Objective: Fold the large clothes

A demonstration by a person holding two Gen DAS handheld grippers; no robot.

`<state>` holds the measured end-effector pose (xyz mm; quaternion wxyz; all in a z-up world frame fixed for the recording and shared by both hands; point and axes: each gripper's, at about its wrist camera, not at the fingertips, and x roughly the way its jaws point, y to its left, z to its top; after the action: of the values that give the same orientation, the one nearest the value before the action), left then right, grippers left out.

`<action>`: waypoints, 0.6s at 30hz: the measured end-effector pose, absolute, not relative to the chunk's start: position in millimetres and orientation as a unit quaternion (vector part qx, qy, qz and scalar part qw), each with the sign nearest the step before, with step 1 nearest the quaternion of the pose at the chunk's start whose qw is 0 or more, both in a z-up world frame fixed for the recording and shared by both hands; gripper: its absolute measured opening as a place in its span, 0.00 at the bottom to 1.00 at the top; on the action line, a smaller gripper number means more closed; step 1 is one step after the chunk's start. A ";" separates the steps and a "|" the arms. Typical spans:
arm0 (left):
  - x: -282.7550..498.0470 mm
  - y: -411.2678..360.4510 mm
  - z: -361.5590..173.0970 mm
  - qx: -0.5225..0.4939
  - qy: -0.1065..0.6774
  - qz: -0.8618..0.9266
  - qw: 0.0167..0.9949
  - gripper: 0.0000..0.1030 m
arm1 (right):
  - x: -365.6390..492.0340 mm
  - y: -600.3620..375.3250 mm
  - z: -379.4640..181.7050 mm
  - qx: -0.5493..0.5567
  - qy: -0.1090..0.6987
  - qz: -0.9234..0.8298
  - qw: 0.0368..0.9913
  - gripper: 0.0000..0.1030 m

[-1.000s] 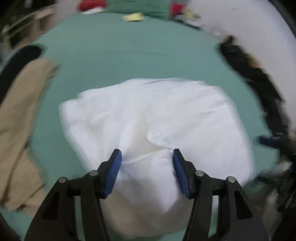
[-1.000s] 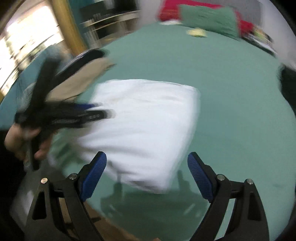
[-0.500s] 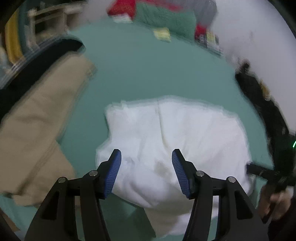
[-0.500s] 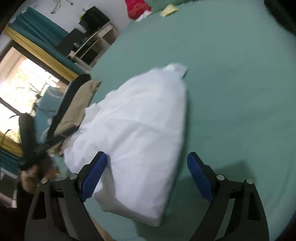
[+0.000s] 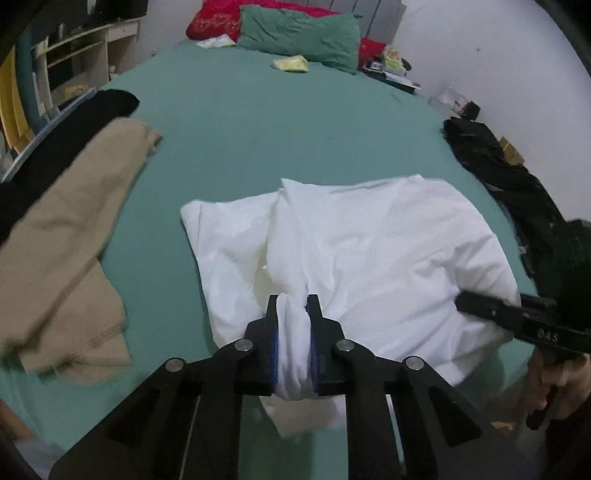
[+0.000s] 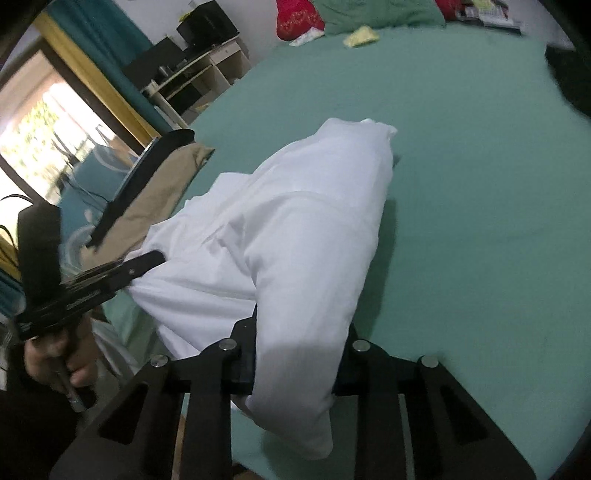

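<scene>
Green sheeting covers the wide bed [image 5: 258, 122] in front of you, with a green pillow [image 5: 299, 33] and a red cushion [image 5: 214, 22] at its far end. Your large white cotton garment [image 5: 388, 251] lies bunched on the near part of the bed, between a tan folded garment [image 5: 70, 229] on the left and a black heap of clothing [image 5: 513, 184] on the right edge.

A second ago both sets of jaws stood wide above the cloth. They have just been closing, and now your left gripper [image 5: 292, 321] pinches a gathered bunch of the white fabric between its pads, while your right gripper [image 6: 299, 354] clamps a thick fold of the same garment [image 6: 295, 229], which drapes over its fingers and hides them. The near edge of the garment is lifted off the sheet at both grips. Your left hand [image 6: 59, 354] shows around its handle in the right wrist view.
</scene>
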<state>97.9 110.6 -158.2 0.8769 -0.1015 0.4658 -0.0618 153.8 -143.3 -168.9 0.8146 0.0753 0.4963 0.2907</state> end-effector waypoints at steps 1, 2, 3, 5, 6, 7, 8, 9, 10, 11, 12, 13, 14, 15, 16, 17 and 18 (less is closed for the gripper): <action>91.4 107.9 -163.4 -0.105 0.475 -0.064 0.871 0.13 | 148.2 -147.5 -165.6 0.063 0.498 0.284 0.817 0.24; 83.5 108.1 -170.1 -0.109 0.485 -0.065 0.865 0.14 | 143.5 -150.5 -164.3 0.052 0.500 0.278 0.819 0.24; 78.2 102.5 -179.4 -0.114 0.498 -0.064 0.857 0.14 | 138.4 -152.9 -165.4 0.043 0.505 0.274 0.817 0.24; 69.0 97.5 -191.6 -0.117 0.518 -0.065 0.845 0.14 | 131.8 -159.6 -173.1 0.042 0.521 0.266 0.810 0.25; 66.7 93.0 -195.1 -0.113 0.525 -0.065 0.841 0.15 | 129.1 -161.7 -181.3 0.042 0.532 0.262 0.804 0.28; 66.3 90.9 -195.2 -0.107 0.526 -0.063 0.841 0.15 | 125.9 -164.9 -187.4 0.039 0.540 0.261 0.799 0.31; 66.3 90.1 -193.5 -0.101 0.526 -0.058 0.842 0.16 | 122.8 -167.4 -194.4 0.033 0.546 0.258 0.796 0.41; 67.6 91.6 -193.8 -0.103 0.529 -0.056 0.841 0.20 | 122.1 -167.7 -199.6 0.032 0.549 0.255 0.795 0.49; 68.9 92.9 -193.6 -0.107 0.533 -0.053 0.838 0.22 | 122.2 -167.7 -201.2 0.037 0.546 0.258 0.796 0.51; 69.1 96.6 -194.2 -0.113 0.537 -0.050 0.835 0.27 | 120.7 -171.3 -200.4 0.040 0.544 0.261 0.796 0.53; 70.8 103.4 -195.1 -0.120 0.539 -0.042 0.833 0.35 | 121.9 -171.4 -199.9 0.040 0.546 0.263 0.795 0.56; 75.0 107.2 -194.7 -0.127 0.539 -0.037 0.832 0.38 | 122.0 -171.8 -199.4 0.039 0.548 0.264 0.793 0.57; 74.7 114.7 -191.3 -0.137 0.533 -0.033 0.834 0.40 | 124.0 -173.1 -197.3 0.040 0.552 0.265 0.790 0.58; 71.7 122.0 -184.3 -0.148 0.522 -0.031 0.840 0.44 | 125.0 -175.4 -194.7 0.042 0.552 0.266 0.789 0.59; 70.2 127.8 -177.8 -0.149 0.512 -0.025 0.846 0.47 | 124.5 -178.6 -192.2 0.045 0.551 0.268 0.789 0.60; 70.1 133.3 -172.8 -0.147 0.503 -0.016 0.852 0.52 | 125.6 -180.9 -189.2 0.048 0.549 0.268 0.790 0.61; 71.1 139.7 -167.4 -0.146 0.491 -0.008 0.859 0.57 | 127.2 -184.6 -185.5 0.052 0.545 0.266 0.793 0.61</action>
<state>71.1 139.7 -167.4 0.8586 -0.1458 0.4914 -0.0079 127.2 -184.6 -185.5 0.7933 0.0517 0.5451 0.2663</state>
